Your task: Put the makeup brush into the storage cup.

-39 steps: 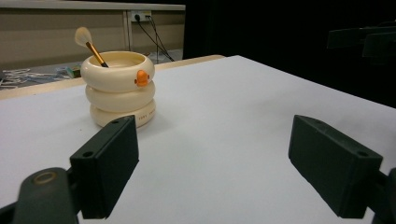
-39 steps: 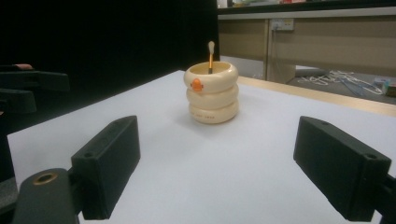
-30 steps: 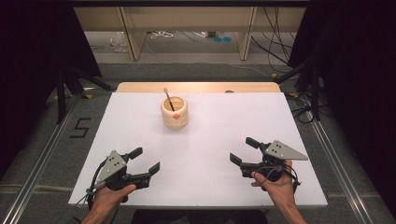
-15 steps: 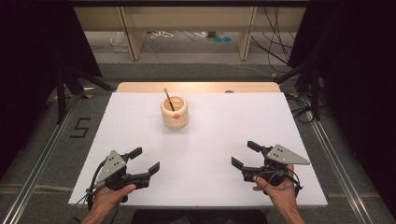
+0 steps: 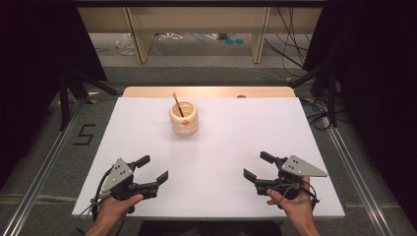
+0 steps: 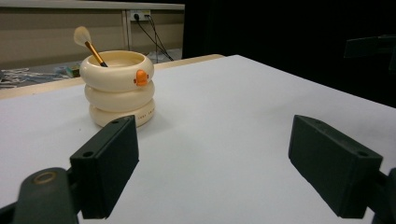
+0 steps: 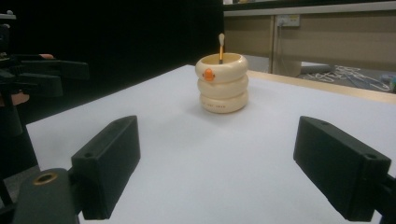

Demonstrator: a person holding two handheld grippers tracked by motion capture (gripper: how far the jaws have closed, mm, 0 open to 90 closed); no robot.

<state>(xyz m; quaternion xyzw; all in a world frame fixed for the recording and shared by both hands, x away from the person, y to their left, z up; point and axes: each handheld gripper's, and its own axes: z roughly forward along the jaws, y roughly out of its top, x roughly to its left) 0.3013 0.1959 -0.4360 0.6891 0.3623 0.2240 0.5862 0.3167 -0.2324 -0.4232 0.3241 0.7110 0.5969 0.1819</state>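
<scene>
Toward the far middle of the white table [image 5: 216,147] stands the cream ringed ceramic pot [image 5: 184,118] holding a gold-handled makeup brush [image 5: 177,104], well apart from the left gripper [image 5: 152,168] and right gripper [image 5: 255,167], whose empty jaws gape, seemingly readied for reaching it.

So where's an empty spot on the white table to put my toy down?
Almost anywhere. The white table top lies bare between the cream ringed pot, which holds a makeup brush, and the two open black grippers, left and right. Both sides of the pot are bare too. Only the near corners are crowded.
</scene>
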